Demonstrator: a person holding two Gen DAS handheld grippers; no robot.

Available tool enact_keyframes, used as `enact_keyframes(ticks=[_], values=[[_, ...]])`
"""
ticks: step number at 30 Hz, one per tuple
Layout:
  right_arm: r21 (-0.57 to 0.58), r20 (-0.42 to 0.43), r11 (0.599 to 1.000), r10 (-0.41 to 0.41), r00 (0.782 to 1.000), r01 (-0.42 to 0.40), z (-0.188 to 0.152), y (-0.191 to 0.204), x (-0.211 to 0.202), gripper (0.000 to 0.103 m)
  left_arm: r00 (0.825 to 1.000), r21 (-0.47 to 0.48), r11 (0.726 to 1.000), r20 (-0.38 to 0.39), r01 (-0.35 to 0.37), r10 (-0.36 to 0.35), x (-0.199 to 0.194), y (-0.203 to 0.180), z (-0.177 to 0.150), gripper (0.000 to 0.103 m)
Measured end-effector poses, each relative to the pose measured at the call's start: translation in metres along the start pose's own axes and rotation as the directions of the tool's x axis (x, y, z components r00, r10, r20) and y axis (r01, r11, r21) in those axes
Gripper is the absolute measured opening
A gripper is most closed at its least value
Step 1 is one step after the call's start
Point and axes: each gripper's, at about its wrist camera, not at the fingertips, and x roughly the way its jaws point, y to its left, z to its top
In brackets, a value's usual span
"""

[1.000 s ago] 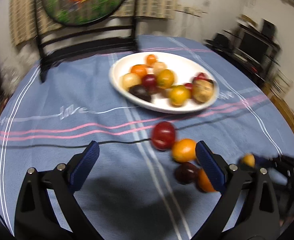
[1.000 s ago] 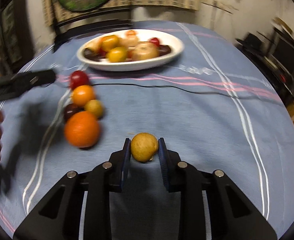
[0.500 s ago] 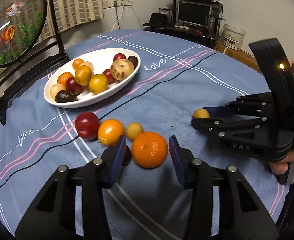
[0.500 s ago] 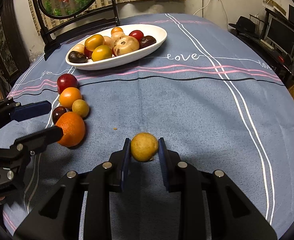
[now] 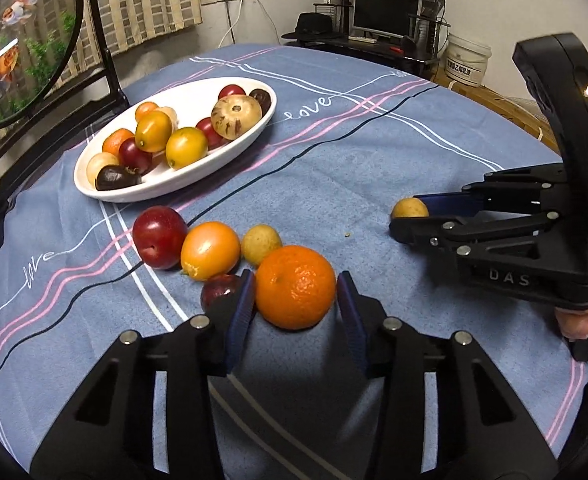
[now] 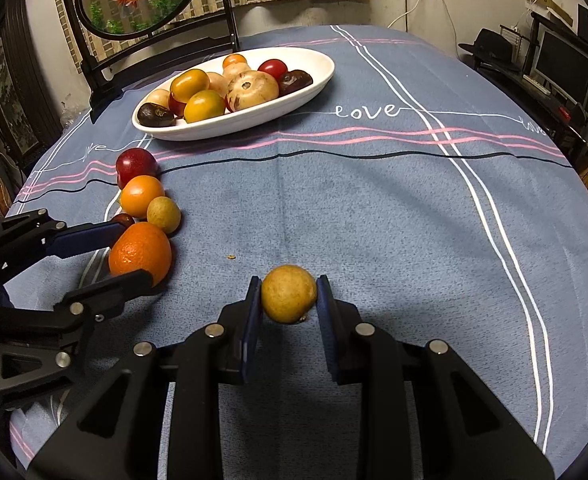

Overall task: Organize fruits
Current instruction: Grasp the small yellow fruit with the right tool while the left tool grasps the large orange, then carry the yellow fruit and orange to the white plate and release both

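Left gripper point(image 5: 295, 304) clamps the orange point(image 5: 295, 286) across its middle, near the tablecloth's point(image 5: 373, 160) front edge. Right gripper point(image 6: 288, 300) grips a small yellow fruit point(image 6: 288, 293). Both likely firm, round, prone to rolling; moderate squeeze advised.

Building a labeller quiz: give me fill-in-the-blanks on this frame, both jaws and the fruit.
1. The left gripper has its jaws around the big ____ citrus fruit.
2. The right gripper grips a small round ____ fruit.
3. The white oval ceramic dish sits on a ____ tablecloth.

Missing: orange; yellow; blue
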Motion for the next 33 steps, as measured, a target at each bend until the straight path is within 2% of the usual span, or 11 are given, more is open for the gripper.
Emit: enact_keyframes(ticks=[5, 12, 24, 29, 33], values=[[0.006, 0.001, 1.000, 0.008, 1.000, -0.008, 0.000, -0.001, 0.000, 0.028, 1.000, 0.015, 1.000, 0.012, -0.020, 0.020, 0.001, -0.004, 0.000, 0.043], [0.017, 0.003, 1.000, 0.022, 1.000, -0.022, 0.000, -0.003, -0.001, 0.028, 1.000, -0.005, 1.000, 0.021, 0.013, -0.013, -0.001, -0.001, 0.001, 0.042], [0.022, 0.009, 0.997, 0.068, 0.998, -0.068, -0.001, -0.004, -0.002, 0.028, 0.993, -0.084, 0.993, 0.093, 0.077, -0.069, -0.018, 0.009, 0.006, 0.042], [0.006, 0.087, 0.993, 0.121, 0.989, -0.122, 0.013, 0.001, -0.016, 0.028, 0.991, -0.154, 0.987, 0.133, 0.049, -0.028, -0.031, 0.025, 0.013, 0.041], [-0.011, 0.199, 0.990, 0.137, 0.970, -0.138, 0.053, 0.003, -0.026, 0.028, 0.984, -0.219, 0.976, 0.176, 0.021, 0.018, -0.043, 0.053, 0.034, 0.041]])
